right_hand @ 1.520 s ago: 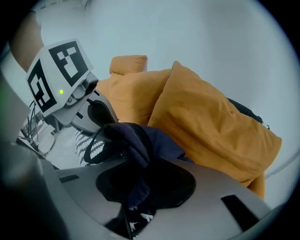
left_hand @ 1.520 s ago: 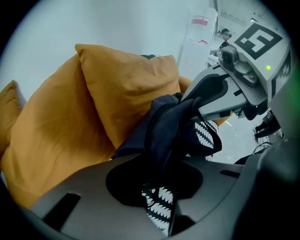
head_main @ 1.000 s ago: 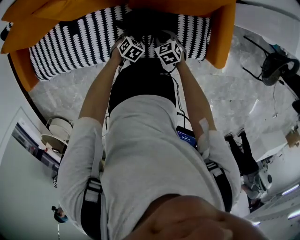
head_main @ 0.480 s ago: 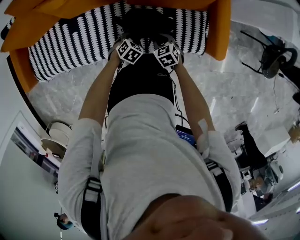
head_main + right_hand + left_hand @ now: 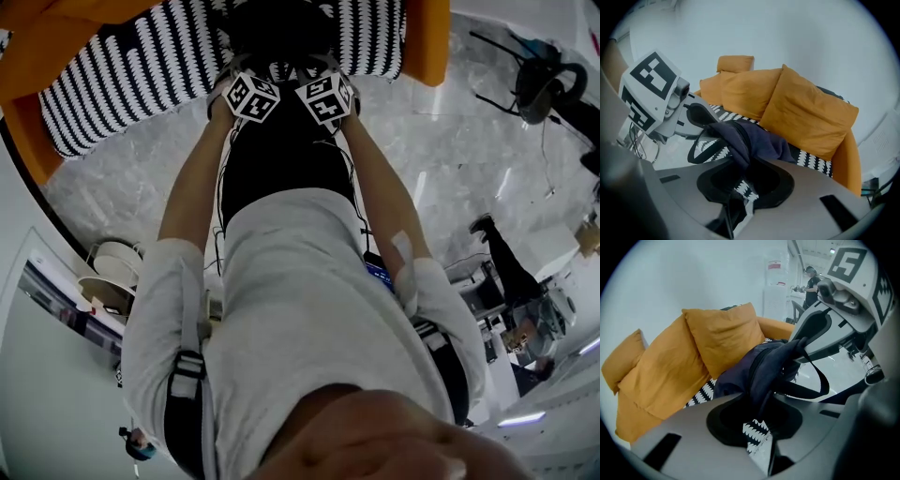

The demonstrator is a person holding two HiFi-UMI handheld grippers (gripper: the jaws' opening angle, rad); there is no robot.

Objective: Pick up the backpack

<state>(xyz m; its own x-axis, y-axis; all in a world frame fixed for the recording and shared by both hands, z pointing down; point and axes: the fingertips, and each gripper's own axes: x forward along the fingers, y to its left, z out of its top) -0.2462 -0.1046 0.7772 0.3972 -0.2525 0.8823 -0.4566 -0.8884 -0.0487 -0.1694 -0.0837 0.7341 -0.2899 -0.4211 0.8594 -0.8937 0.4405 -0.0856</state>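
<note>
one orange sofa [image 5: 427, 42] against white wall, black-and-white patterned seat cover [image 5: 122, 70] on it, orange cushions [image 5: 806, 112] leaning along backrest. dark backpack [image 5: 764, 366] sits over front of seat, bunched up between two grippers; cannot tell if fully clear of cover. strap loop [image 5: 823, 378] hangs free. left gripper [image 5: 759, 423] clamped narrow on fold of backpack fabric. right gripper [image 5: 740, 185] pinches same dark fabric, jaws just been closing tighter on it. grippers close side by side.

dark navy backpack [image 5: 761, 369], crumpled, strap hanging loose, over striped seat [image 5: 814, 161]
</note>
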